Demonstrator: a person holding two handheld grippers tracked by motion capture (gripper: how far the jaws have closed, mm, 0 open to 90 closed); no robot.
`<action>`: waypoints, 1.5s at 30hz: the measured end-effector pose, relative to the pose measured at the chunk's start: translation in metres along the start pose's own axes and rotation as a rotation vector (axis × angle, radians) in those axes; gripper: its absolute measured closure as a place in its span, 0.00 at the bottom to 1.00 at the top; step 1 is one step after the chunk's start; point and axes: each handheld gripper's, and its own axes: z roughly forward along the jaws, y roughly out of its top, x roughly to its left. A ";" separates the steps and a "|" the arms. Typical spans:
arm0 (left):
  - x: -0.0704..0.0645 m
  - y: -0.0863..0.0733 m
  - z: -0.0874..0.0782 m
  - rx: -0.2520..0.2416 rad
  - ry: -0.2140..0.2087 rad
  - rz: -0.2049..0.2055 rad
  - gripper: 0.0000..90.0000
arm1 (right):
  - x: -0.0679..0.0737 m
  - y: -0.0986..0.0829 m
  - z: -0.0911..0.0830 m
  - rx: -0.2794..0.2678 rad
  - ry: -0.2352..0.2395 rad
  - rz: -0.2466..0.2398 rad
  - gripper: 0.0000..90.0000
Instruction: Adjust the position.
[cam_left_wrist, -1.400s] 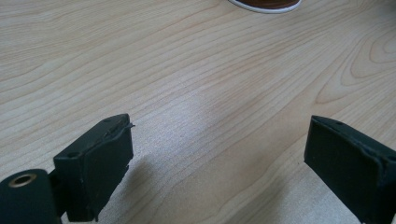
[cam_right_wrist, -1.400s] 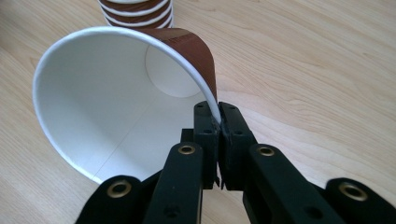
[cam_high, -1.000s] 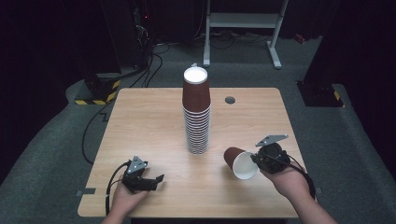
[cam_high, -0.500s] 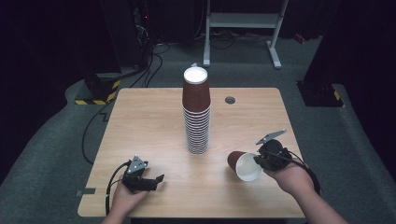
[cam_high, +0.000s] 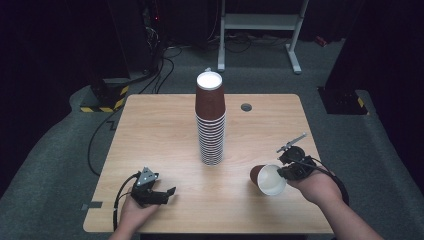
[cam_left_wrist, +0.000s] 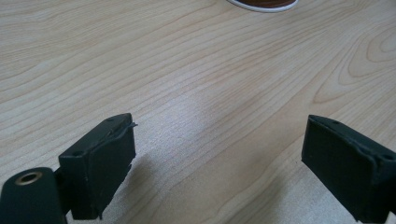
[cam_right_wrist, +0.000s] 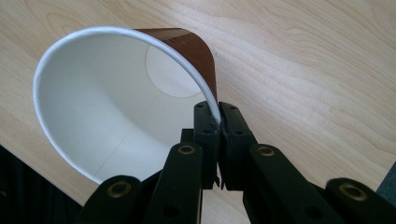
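While the right gripper (cam_high: 286, 172) sits over the near right part of the table (cam_high: 160, 130), its jaws are pinched tight on the rim of a brown paper cup (cam_high: 266, 179), one jaw inside the white lining and one against the brown outside. That cup hangs tipped on its side just off the gripper's tips, toward the middle of the table, its open mouth facing the person. In the right gripper view the cup (cam_right_wrist: 121, 98) swells up large above the closed right gripper (cam_right_wrist: 218, 122); the round bottom shows deep inside, but most of the outer wall is hidden behind the rim, and whether the cup's underside touches the wood I cannot tell. Across from it, well apart, the left gripper (cam_high: 162, 195) rests low at the near left edge in the person's hand, its jaws spread wide with nothing between them but bare wood, as the left gripper view shows around the left gripper (cam_left_wrist: 219, 156). Ahead of both, at the table's middle, stands a tall stack of cups (cam_high: 210, 120), upright. At the top edge of the left gripper view only a cut-off sliver of the stack's lowest rim (cam_left_wrist: 264, 4) peeks in.
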 end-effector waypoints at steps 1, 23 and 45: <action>0.000 0.000 0.000 0.001 -0.001 0.000 0.12 | -0.001 0.000 0.000 0.004 0.003 -0.006 0.96; 0.001 0.000 0.000 0.005 -0.006 0.005 0.12 | -0.014 0.009 0.009 0.105 0.006 0.045 0.96; 0.000 0.000 0.000 0.002 -0.008 0.001 0.12 | -0.018 0.021 0.027 0.064 -0.037 0.071 0.91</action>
